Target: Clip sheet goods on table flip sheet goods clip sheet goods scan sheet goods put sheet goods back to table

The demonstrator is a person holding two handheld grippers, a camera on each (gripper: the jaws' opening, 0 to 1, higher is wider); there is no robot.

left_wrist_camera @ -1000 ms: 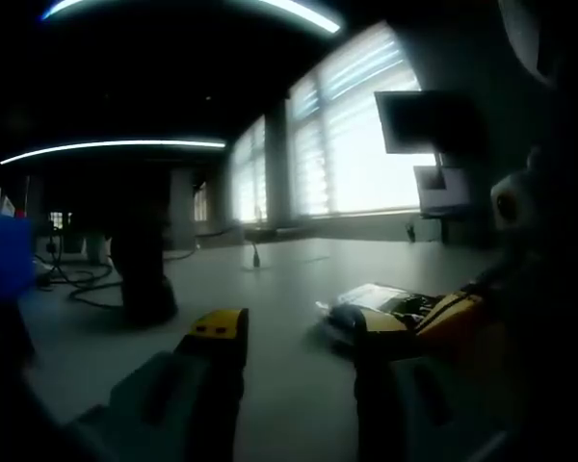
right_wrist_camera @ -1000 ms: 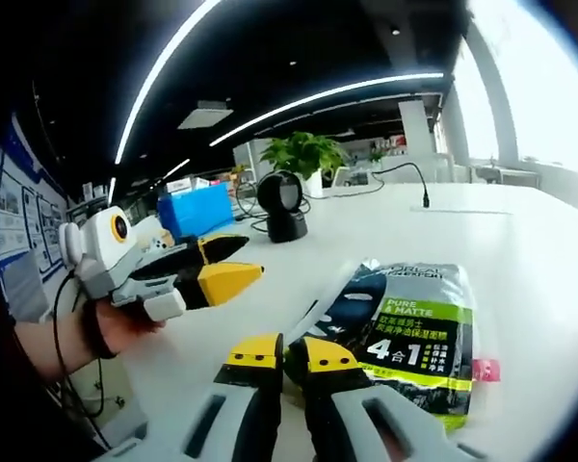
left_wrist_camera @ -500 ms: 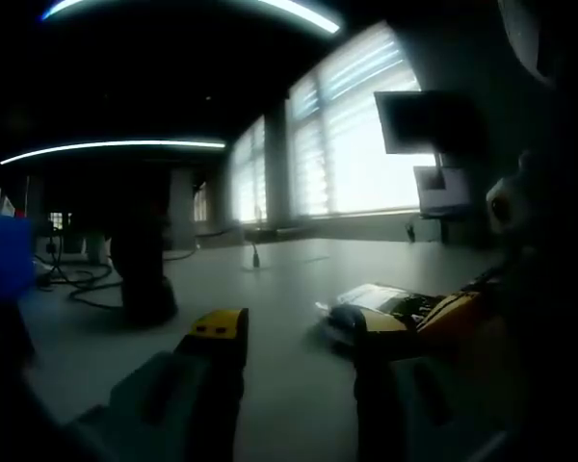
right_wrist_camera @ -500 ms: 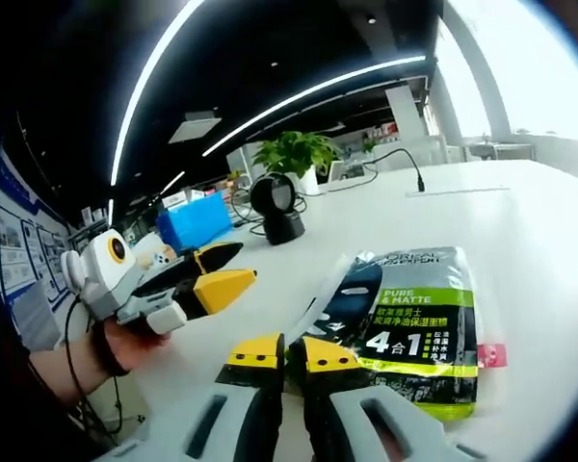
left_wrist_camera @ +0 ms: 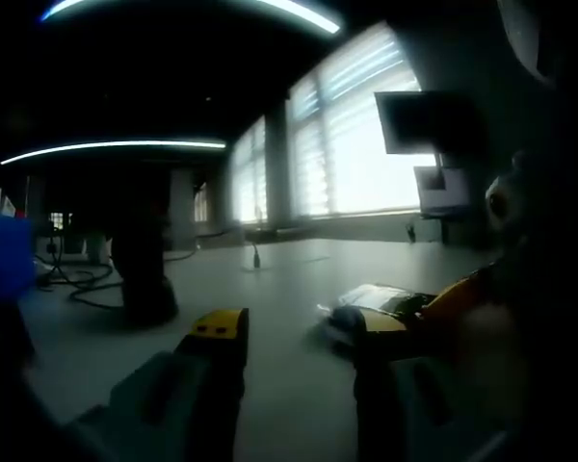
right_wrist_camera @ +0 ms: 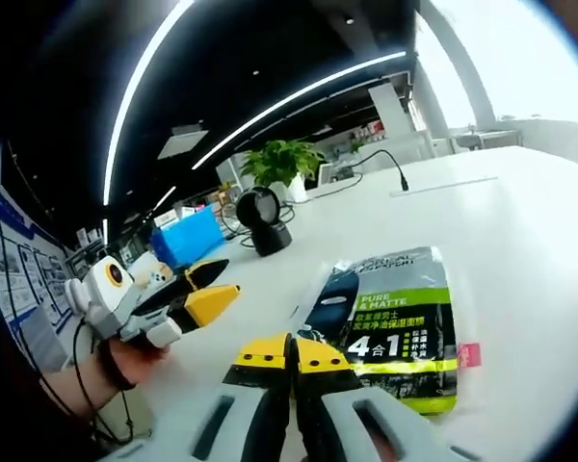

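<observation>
While our right gripper [right_wrist_camera: 292,348] pinches the near corner of the flat, glossy black-and-green sheet-mask packet [right_wrist_camera: 397,324] lying lengthwise away from it on the white table [right_wrist_camera: 520,231], our left gripper [right_wrist_camera: 215,290], jaws apart, waits well aside.

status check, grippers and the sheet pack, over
Right gripper shut on flat green-and-black plastic sachet, lying on white table. Left gripper open, empty. Nothing in the way.

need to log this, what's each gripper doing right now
left gripper: open, holding nothing
right gripper: shut on the corner of the sheet goods packet
</observation>
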